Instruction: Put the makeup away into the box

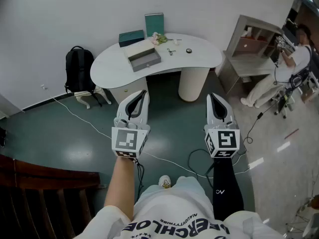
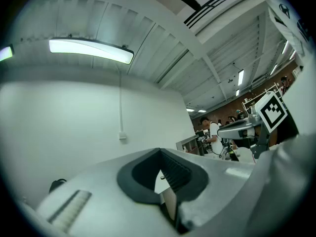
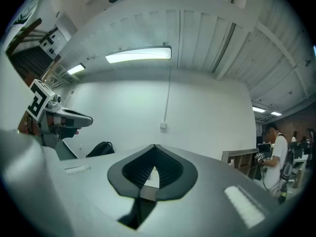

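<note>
A grey open box [image 1: 144, 59] lies on the white curved table [image 1: 204, 59] far ahead. Behind it are a dark teal case [image 1: 131, 37] and an upright teal box [image 1: 154, 24]. Small makeup items [image 1: 159, 39] lie to the right of the grey box, along with a thin metal tool [image 1: 171, 51] and a small black round pot [image 1: 189, 51]. My left gripper [image 1: 143, 92] [image 2: 159, 152] and right gripper [image 1: 211, 95] [image 3: 154, 147] are held side by side over the green floor, well short of the table. Both are shut with nothing between the jaws.
A black backpack [image 1: 79, 68] sits on the floor left of the table, beside a small white stand [image 1: 92, 97]. A person [image 1: 294, 63] works at a shelf unit [image 1: 254, 44] on the right. Cables [image 1: 75, 116] cross the floor. Dark wooden furniture [image 1: 40, 193] fills the lower left.
</note>
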`<move>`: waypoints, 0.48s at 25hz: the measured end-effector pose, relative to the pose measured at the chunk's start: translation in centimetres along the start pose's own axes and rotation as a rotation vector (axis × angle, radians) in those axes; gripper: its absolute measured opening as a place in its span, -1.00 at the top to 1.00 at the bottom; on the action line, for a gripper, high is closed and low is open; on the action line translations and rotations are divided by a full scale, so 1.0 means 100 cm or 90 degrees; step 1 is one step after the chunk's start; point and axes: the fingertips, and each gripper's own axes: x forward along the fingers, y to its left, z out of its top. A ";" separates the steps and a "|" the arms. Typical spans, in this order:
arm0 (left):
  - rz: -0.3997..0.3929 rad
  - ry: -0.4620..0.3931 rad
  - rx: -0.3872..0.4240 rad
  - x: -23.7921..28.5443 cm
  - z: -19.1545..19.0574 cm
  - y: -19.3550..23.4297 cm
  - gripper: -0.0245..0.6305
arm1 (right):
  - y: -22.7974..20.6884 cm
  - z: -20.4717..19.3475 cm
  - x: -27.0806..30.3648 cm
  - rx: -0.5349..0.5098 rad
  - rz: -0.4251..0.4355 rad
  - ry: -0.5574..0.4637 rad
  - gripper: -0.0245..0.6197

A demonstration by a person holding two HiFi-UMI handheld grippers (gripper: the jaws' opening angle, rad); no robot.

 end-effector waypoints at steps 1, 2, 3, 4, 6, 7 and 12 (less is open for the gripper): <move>0.002 -0.001 0.003 0.001 0.000 0.002 0.92 | 0.000 0.000 0.001 -0.001 -0.001 0.000 0.83; 0.003 -0.002 0.005 0.002 -0.001 0.003 0.92 | -0.001 0.000 0.002 -0.001 -0.001 -0.001 0.83; 0.003 -0.002 0.004 0.003 -0.001 0.004 0.92 | -0.001 0.000 0.003 -0.002 -0.002 -0.001 0.83; 0.002 -0.001 0.001 0.004 -0.002 0.005 0.92 | -0.001 0.000 0.004 -0.003 -0.002 -0.002 0.83; 0.003 -0.001 -0.004 0.004 -0.003 0.006 0.92 | 0.000 0.000 0.005 -0.004 -0.001 -0.002 0.83; 0.004 -0.001 -0.005 0.004 -0.003 0.007 0.92 | 0.000 0.000 0.005 -0.002 0.001 -0.004 0.83; 0.005 -0.001 -0.009 0.008 -0.002 0.012 0.92 | -0.002 0.002 0.010 0.011 -0.001 -0.008 0.83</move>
